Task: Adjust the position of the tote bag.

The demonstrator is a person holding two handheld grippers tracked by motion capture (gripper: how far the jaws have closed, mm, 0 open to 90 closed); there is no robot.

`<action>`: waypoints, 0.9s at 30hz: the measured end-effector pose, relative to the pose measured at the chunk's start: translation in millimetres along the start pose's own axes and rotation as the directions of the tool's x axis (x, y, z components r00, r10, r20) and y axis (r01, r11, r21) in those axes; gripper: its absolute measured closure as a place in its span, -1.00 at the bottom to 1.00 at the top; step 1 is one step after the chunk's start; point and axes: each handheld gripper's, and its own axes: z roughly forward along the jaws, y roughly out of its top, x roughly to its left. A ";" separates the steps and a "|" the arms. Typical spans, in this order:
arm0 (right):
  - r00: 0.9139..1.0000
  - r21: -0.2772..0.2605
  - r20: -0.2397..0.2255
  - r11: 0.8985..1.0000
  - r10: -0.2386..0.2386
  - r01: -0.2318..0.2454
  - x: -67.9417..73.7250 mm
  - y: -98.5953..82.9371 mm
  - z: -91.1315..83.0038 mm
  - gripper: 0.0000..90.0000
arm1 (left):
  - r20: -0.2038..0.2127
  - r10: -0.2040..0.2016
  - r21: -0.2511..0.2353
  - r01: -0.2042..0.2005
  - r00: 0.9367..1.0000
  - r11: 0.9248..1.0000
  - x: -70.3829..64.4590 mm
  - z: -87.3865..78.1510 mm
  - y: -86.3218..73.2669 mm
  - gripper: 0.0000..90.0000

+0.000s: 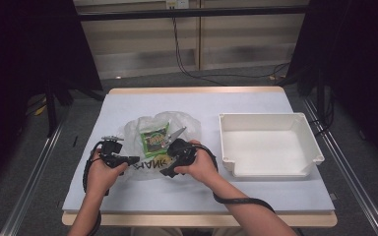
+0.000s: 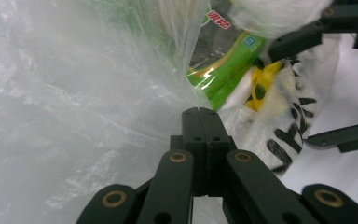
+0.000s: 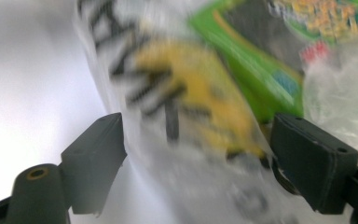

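Note:
A clear plastic bag [image 1: 179,120] with black lettering and a yellow print lies at the table's middle. A green snack packet [image 1: 155,139] sits inside it. My left gripper [image 1: 134,160] is at the bag's left edge, pointing right. In the left gripper view its jaws are shut on the bag's film [image 2: 74,116], with the green packet [image 2: 226,70] just beyond. My right gripper [image 1: 167,160] stands open at the bag's near edge. In the right gripper view its fingers [image 3: 98,149] straddle the bag's printed part [image 3: 186,107], below the green packet [image 3: 261,70].
An empty white tray [image 1: 270,117] stands on the table's right half. The table's front edge runs just below my hands. Cables hang at the back, and black frames stand at both sides.

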 end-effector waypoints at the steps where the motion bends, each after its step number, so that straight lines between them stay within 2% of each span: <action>1: 1.000 -0.005 0.005 1.000 0.006 -0.006 -1.1 -4.2 -3.2 -0.49 | -0.002 0.003 0.003 -0.003 1.000 1.000 1.2 0.0 -0.4 1.00; 2: 1.000 0.002 0.013 1.000 0.012 -0.012 -2.4 -7.8 -5.3 -0.46 | 0.005 0.002 0.005 -0.002 1.000 1.000 2.3 -0.5 -0.6 1.00; 3: 1.000 0.010 0.016 1.000 0.013 -0.013 -4.3 -11.8 -7.2 -0.41 | -0.006 0.004 0.007 -0.004 1.000 1.000 3.2 -1.2 -0.4 1.00; 5: 0.999 0.018 0.026 0.999 0.041 -0.041 -8.1 -20.4 -11.2 -0.31 | -0.003 -0.006 0.006 0.006 1.000 1.000 4.8 -2.7 -0.6 1.00; 6: 0.999 0.000 0.037 0.999 0.040 -0.040 -10.7 -24.6 -14.2 -0.19 | -0.006 -0.009 -0.001 0.009 1.000 1.000 5.8 -2.9 -0.8 1.00; 9: 0.997 0.020 0.061 0.999 0.049 -0.050 -14.8 -31.3 -23.8 0.05 | -0.017 -0.016 0.002 0.016 1.000 1.000 8.5 -3.2 -1.5 1.00; 10: 0.997 0.023 0.054 0.998 0.061 -0.062 -15.5 -32.4 -26.0 0.15 | -0.020 -0.017 -0.001 0.017 1.000 1.000 9.2 -2.9 -1.7 1.00; 13: 0.997 0.038 0.054 0.998 0.055 -0.058 -12.6 -33.8 -29.0 0.49 | -0.024 -0.024 0.001 0.024 0.999 1.000 12.2 -2.1 -2.7 1.00; 14: 0.997 0.042 0.054 0.997 0.057 -0.060 -10.7 -34.0 -29.6 0.65 | -0.028 -0.038 -0.009 0.037 0.999 0.999 12.4 -1.7 -3.0 1.00; 17: 0.996 0.036 0.041 0.996 0.079 -0.080 -8.8 -35.9 -29.9 0.91 | -0.028 -0.033 -0.005 0.033 0.999 0.999 18.5 -4.9 -3.9 1.00; 20: 0.995 0.020 0.000 0.995 0.103 -0.103 -6.6 -38.3 -29.0 0.99 | -0.035 -0.050 -0.019 0.049 0.998 0.999 22.2 -7.0 -4.6 1.00; 22: 0.995 0.024 -0.013 0.995 0.102 -0.102 -1.8 -39.0 -29.5 0.99 | -0.039 -0.060 -0.018 0.059 0.997 0.998 25.4 -8.0 -5.2 1.00; 24: 0.995 0.023 -0.008 0.994 0.103 -0.102 1.7 -40.8 -31.0 0.99 | -0.036 -0.080 -0.031 0.079 0.996 0.996 26.7 -6.8 -6.1 1.00; 25: 0.995 0.022 -0.006 0.995 0.098 -0.098 2.0 -41.6 -31.5 0.99 | -0.029 -0.077 -0.024 0.076 0.997 0.997 27.3 -6.0 -6.4 1.00; 27: 0.992 0.017 -0.009 0.992 0.124 -0.124 3.4 -43.5 -32.2 0.99 | -0.044 -0.058 -0.003 0.058 0.997 0.998 27.4 -5.0 -6.0 1.00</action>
